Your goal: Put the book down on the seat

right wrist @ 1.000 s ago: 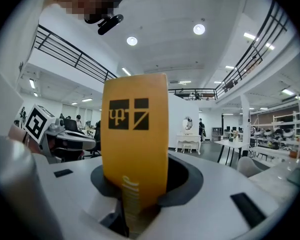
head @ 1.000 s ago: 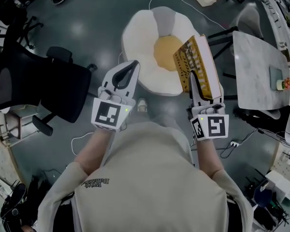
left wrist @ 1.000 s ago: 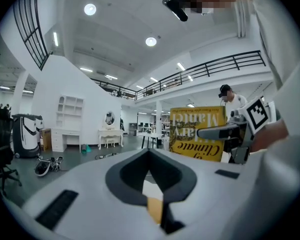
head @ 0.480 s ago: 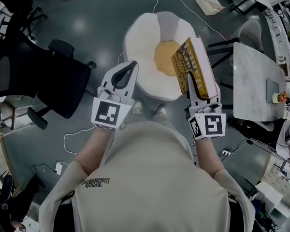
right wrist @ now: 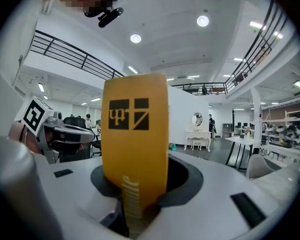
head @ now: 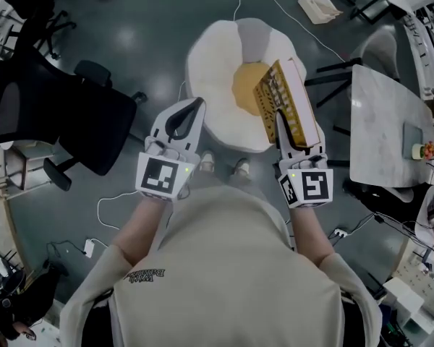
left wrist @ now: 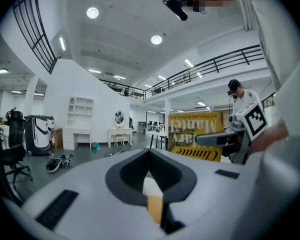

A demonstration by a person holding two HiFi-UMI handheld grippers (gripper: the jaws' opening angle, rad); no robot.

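Observation:
The seat is a white flower-shaped floor cushion with a yellow centre, straight ahead in the head view. A yellow book stands tilted on edge above the seat's right side, with my right gripper shut on its lower edge. In the right gripper view the book's yellow spine rises between the jaws and hides what lies ahead. My left gripper hovers over the seat's near-left edge, shut and empty. The left gripper view shows the book's cover off to the right.
A black office chair stands on the left. A grey table with dark chairs is on the right. A white box and cables lie on the floor beyond the seat. The person's feet are at its near edge.
The person has stepped closer to the seat, and both feet now show at its near edge. The right gripper and the book have shifted slightly left over the seat. Both grips are unchanged.

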